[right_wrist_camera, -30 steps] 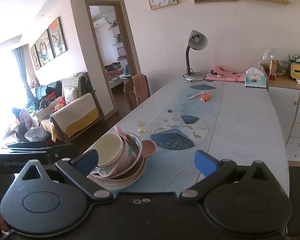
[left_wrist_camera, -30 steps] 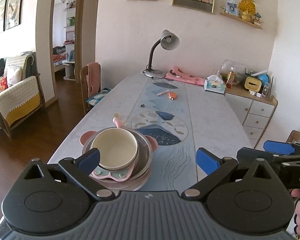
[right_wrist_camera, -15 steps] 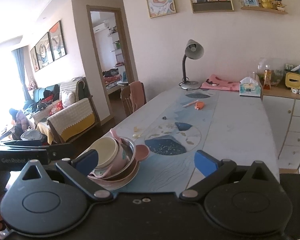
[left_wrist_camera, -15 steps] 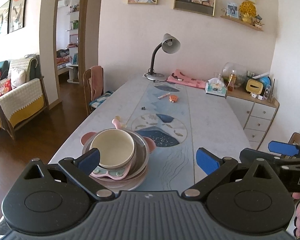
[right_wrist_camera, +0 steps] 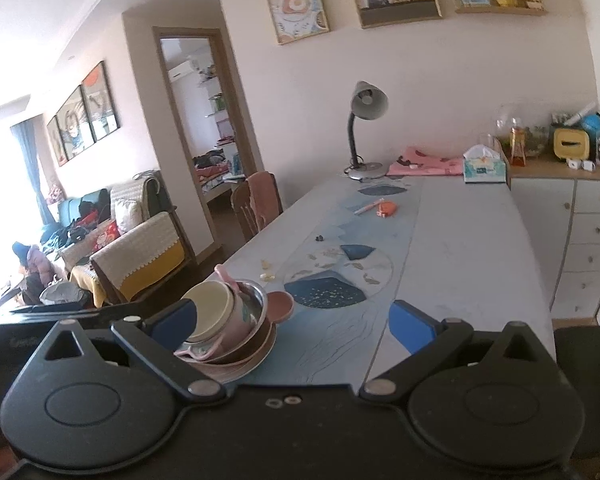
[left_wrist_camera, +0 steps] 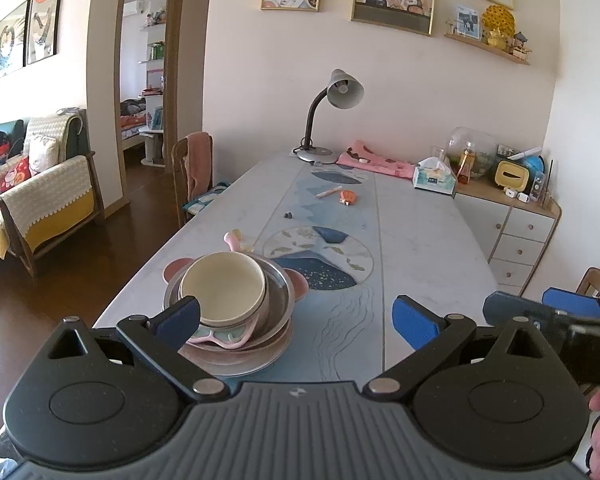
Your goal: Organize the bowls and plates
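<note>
Both the left gripper and right gripper hover spread wide, holding nothing. At eleven o'clock, a cream bowl nests in a steel bowl atop stacked plates on the table; a lamp stands farther, at twelve.

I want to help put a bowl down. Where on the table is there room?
The right half of the table is bare, from the tissue box down to the near edge. The runner between the stack of dishes and the orange thing is mostly free. It is crowded at the near left, and at the far end by the lamp and pink cloth.
</note>
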Motion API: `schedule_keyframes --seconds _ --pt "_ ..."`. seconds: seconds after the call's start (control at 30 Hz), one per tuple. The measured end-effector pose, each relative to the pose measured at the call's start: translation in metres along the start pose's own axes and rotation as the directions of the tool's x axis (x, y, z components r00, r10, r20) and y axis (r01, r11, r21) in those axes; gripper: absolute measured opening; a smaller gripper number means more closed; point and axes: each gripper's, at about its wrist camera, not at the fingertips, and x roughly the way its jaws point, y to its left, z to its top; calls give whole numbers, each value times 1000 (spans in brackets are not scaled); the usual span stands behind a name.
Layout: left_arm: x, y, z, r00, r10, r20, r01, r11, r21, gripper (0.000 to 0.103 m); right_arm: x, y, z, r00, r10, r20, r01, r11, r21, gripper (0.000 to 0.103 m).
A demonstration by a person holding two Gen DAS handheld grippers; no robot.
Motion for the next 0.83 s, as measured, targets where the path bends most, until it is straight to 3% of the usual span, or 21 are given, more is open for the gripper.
schedule_keyframes --seconds 0.4,0.83 --pt "-12 -12 -5 999 -20 30 19 1000 14 103 -3 -4 0 997 -80 20 80 997 -19 103" --pt "-11 -7 -6 1000 -11 23 11 1000 -2 103 8 -6 -2 997 -81 -12 81 996 -22 103"
